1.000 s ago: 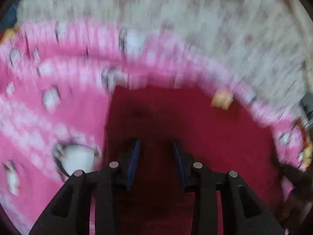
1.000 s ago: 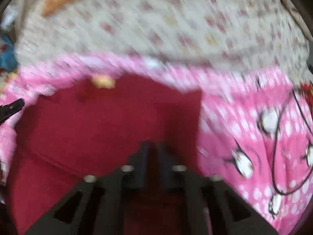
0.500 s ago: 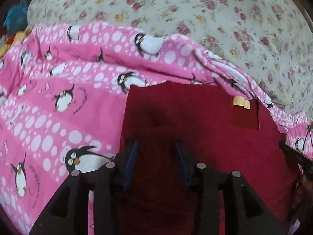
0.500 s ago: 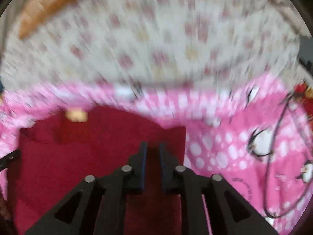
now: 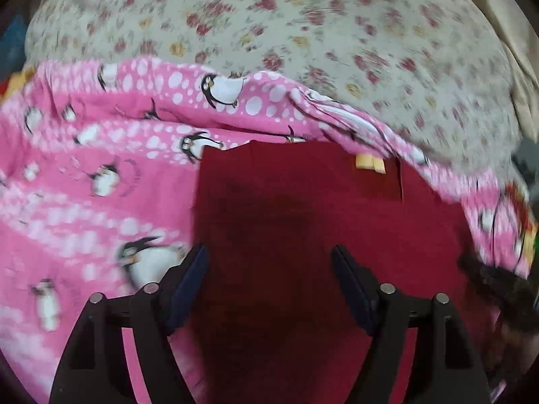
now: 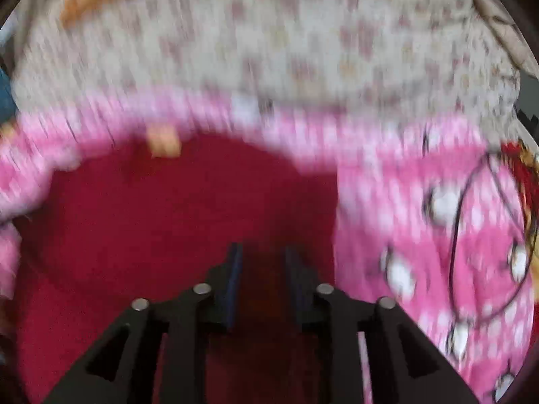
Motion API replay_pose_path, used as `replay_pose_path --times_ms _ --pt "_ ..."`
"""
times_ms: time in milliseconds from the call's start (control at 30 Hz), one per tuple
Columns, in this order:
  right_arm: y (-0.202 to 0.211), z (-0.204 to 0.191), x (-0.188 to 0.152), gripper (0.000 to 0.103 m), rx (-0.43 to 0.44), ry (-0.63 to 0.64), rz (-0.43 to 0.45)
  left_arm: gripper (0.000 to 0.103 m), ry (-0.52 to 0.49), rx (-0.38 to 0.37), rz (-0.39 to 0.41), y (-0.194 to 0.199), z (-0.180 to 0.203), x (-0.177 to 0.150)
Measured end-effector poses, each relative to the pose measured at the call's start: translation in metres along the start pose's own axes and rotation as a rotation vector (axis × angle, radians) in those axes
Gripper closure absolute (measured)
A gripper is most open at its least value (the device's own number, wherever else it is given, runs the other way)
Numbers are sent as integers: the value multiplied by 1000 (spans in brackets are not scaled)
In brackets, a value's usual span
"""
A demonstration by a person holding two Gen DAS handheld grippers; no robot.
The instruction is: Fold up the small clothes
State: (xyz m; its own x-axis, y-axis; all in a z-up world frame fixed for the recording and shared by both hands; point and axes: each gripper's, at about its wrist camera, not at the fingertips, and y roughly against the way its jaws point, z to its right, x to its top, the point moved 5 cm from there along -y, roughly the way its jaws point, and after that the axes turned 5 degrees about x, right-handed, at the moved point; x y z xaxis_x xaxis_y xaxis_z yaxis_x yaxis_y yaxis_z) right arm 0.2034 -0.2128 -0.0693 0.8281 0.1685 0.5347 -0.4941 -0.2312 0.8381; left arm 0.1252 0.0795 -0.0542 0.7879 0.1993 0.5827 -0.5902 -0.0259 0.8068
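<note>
Currently the dark red garment lies flat on the pink penguin-print blanket, which is spread over a floral bedsheet. Left hand-held gripper: jaws have just been opening and now stand wide, with nothing pinched; the cloth lies directly below and ahead of them, its left edge just beside the left finger. Right hand-held gripper: jaws have just been opening to a narrow gap; red cloth shows through the gap, pads seemingly clear of it, though blur limits certainty. From this gripper the garment extends ahead and mostly to the left, its right edge just to the right. A tan label marks the far edge, ahead-right of the left gripper. Judgement: the garment's long axis runs across both grippers, each nearest its own side edge, so the next fold likely starts from those edges.
</note>
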Motion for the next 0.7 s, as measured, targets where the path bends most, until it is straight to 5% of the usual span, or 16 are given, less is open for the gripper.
replay_pose_path --times_ms 133,267,367,467,567,700 --pt "51 -5 -13 76 64 -62 105 38 -100 15 39 34 -23 -17" --pt "112 -24 -55 46 171 8 144 38 -116 -7 52 65 -51 -54" --pt "127 -37 -112 46 236 59 84 38 -93 -64 52 88 -55 -104" --pt "114 -34 -169 45 168 111 -22 38 -135 -114 -9 94 -40 -164" --pt "137 -35 -207 45 105 225 35 38 -228 -1 19 108 -24 -189" --pt "189 -14 -254 45 155 63 139 38 -136 -104 -40 127 -24 -213"
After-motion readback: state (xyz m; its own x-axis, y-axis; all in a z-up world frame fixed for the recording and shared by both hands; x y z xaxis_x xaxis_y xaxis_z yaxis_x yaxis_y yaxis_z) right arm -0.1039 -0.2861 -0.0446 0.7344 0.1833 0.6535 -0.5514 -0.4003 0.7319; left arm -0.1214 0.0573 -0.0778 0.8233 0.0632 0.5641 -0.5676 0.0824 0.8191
